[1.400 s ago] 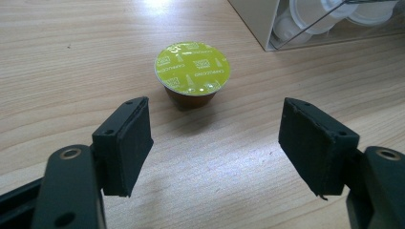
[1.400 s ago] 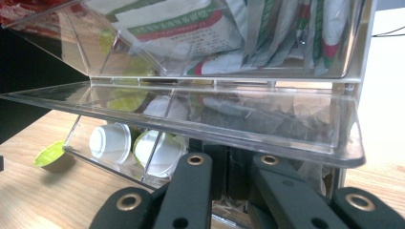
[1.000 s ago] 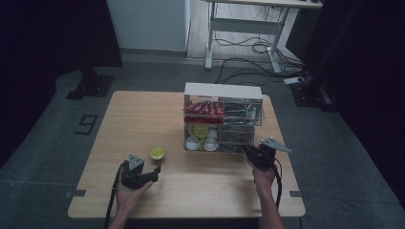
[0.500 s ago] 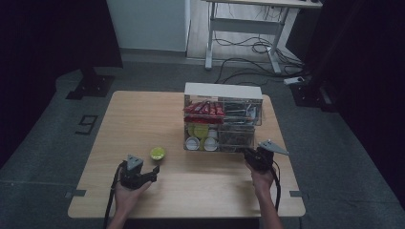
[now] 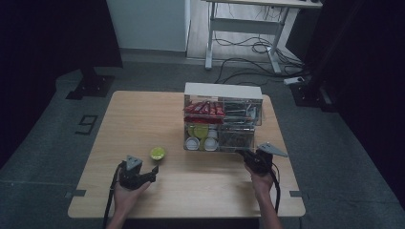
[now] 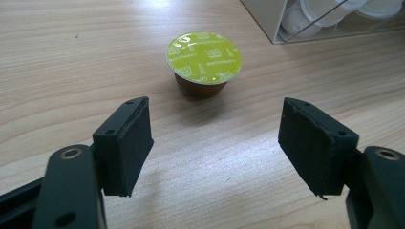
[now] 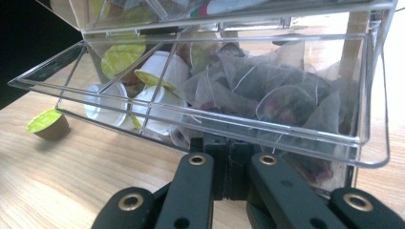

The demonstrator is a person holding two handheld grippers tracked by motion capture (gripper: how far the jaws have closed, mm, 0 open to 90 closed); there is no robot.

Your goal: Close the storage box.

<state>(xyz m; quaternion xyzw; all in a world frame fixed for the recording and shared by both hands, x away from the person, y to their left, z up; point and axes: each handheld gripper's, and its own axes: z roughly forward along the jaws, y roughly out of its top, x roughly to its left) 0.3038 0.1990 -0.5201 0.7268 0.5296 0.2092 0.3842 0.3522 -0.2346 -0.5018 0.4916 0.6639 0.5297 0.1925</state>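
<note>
A green-lidded coffee capsule (image 5: 157,153) (image 6: 204,59) stands alone on the wooden table (image 5: 143,114). My left gripper (image 5: 153,173) (image 6: 217,143) is open just short of it, the capsule lying beyond the gap between the pads. A clear organizer (image 5: 223,90) stands at the table's middle right, its lower drawer (image 5: 217,143) (image 7: 239,129) pulled out. That drawer holds white and green capsules (image 7: 162,71) and mesh tea bags (image 7: 286,100). My right gripper (image 5: 243,155) (image 7: 229,167) is shut on the drawer's front edge, low down. The lone capsule (image 7: 47,124) also sits left of the drawer.
The organizer's upper level holds red packets (image 5: 204,109) and more clear compartments. Bare wood spreads over the table's left half and along its near edge. Beyond the table are a desk frame (image 5: 241,28) and floor cables (image 5: 248,47).
My right gripper has drawn back slightly toward the person, bringing the lower drawer out a little. The left gripper and the green capsule have stayed put.
</note>
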